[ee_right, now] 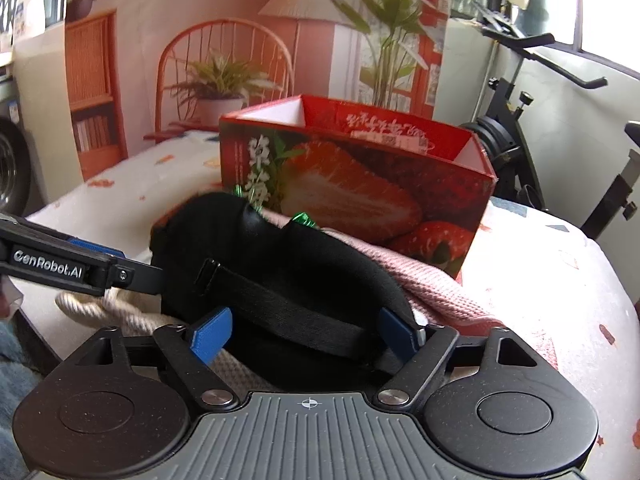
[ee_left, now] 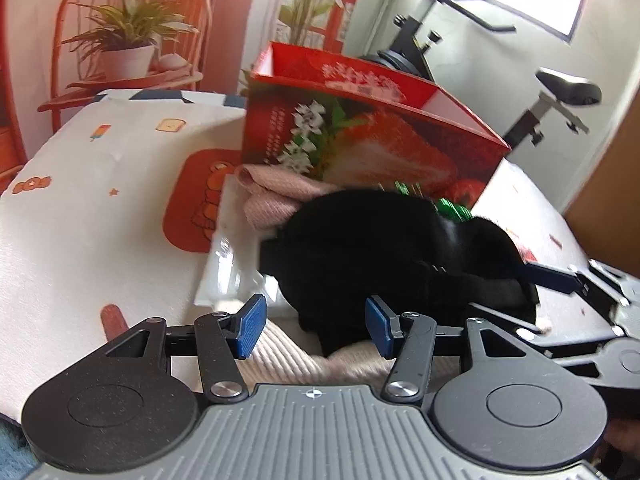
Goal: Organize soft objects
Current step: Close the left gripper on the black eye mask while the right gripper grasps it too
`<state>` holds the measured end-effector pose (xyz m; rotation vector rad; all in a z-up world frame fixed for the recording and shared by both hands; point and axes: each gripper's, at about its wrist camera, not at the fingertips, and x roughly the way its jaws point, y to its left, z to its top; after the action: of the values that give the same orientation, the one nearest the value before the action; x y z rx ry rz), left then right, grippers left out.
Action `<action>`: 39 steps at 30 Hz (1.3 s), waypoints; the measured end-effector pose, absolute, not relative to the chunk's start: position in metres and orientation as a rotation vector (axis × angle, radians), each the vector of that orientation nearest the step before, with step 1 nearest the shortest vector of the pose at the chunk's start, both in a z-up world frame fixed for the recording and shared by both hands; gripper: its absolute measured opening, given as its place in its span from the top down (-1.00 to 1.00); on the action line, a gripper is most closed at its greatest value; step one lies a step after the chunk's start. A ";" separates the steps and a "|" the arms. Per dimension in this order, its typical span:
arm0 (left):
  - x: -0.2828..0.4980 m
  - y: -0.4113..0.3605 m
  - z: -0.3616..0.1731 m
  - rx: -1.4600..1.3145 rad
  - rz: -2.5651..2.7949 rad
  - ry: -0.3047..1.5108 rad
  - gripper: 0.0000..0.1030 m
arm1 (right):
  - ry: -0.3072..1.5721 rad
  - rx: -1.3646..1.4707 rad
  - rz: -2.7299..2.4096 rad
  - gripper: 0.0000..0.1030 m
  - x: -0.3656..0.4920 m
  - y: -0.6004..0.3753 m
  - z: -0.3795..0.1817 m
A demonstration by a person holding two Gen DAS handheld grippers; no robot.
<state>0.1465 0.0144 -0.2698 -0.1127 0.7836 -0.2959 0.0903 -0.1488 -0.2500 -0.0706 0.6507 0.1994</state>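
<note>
Both tongs gaping: left tongs [ee_left: 316, 326] holding nothing just short of black padded eye mask [ee_left: 384, 236], right tongs [ee_right: 306, 334] straddling its elastic strap [ee_right: 288, 312] unclamped.

Home: exercise bike [ee_right: 516, 120], patterned tablecloth [ee_left: 100, 200]

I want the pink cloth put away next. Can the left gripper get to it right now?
Probably not straight away. The pink cloth lies beyond the black eye mask, which sits right ahead of the open left gripper, so the mask blocks a direct path.
</note>
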 end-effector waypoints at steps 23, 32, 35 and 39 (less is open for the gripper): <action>0.201 0.032 -0.295 -0.362 -0.416 0.811 -0.51 | 0.726 0.105 0.131 -0.57 0.100 -0.177 -0.263; 0.184 0.031 -0.283 -0.245 -0.345 0.751 0.50 | 0.718 0.116 0.138 -0.57 0.099 -0.176 -0.262; 0.181 0.032 -0.282 -0.232 -0.329 0.740 0.65 | 0.714 0.116 0.138 -0.57 0.098 -0.175 -0.260; 0.174 0.031 -0.277 -0.179 -0.291 0.706 0.83 | 0.699 0.125 0.138 -0.53 0.096 -0.176 -0.256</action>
<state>0.1740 0.0306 -0.2765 -0.1792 0.7061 -0.2909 0.0957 -0.1761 -0.2559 0.1251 0.6989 0.1383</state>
